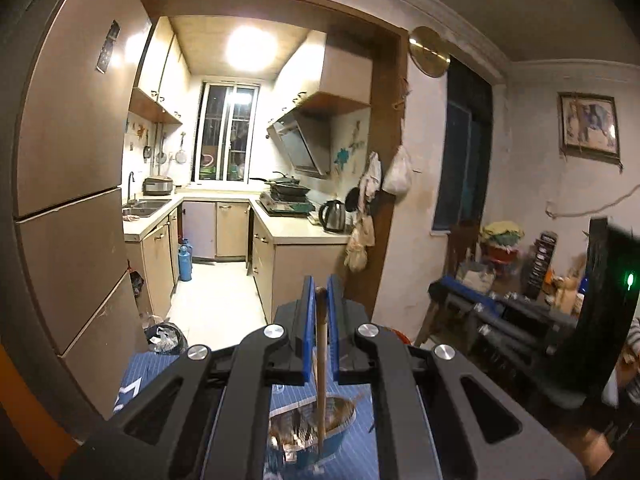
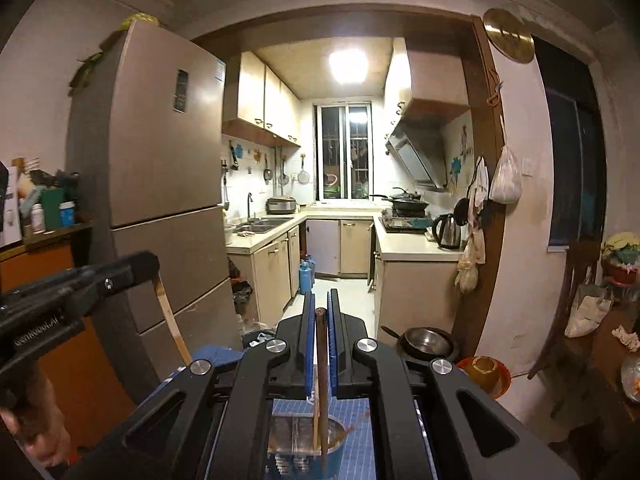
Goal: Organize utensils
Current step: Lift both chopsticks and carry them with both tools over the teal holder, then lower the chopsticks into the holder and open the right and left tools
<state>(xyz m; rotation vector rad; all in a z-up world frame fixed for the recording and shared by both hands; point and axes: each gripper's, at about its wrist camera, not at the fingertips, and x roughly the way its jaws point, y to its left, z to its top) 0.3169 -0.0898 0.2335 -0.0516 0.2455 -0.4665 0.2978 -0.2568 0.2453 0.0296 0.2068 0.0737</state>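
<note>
In the left wrist view my left gripper [image 1: 320, 285] is shut on a light wooden chopstick [image 1: 321, 344]. The stick hangs down toward a blue bowl [image 1: 340, 436] that has shiny things inside and sits on a blue gridded mat [image 1: 360, 412]. In the right wrist view my right gripper [image 2: 320, 300] is shut on a dark brown chopstick [image 2: 321, 356], hanging over the same blue bowl [image 2: 340, 446]. There the left gripper [image 2: 150, 266] shows at the left, held by a hand, with its pale stick [image 2: 172, 320] slanting down. The right gripper [image 1: 444, 286] appears blurred at the right of the left wrist view.
A tall fridge [image 2: 160, 184] stands on the left beside the kitchen doorway. A metal pan [image 2: 428, 342] and an orange bowl [image 2: 486, 370] sit low on the right. A dark rubbish bag [image 1: 164, 338] lies by the fridge. A cluttered table [image 1: 532, 264] is at the right.
</note>
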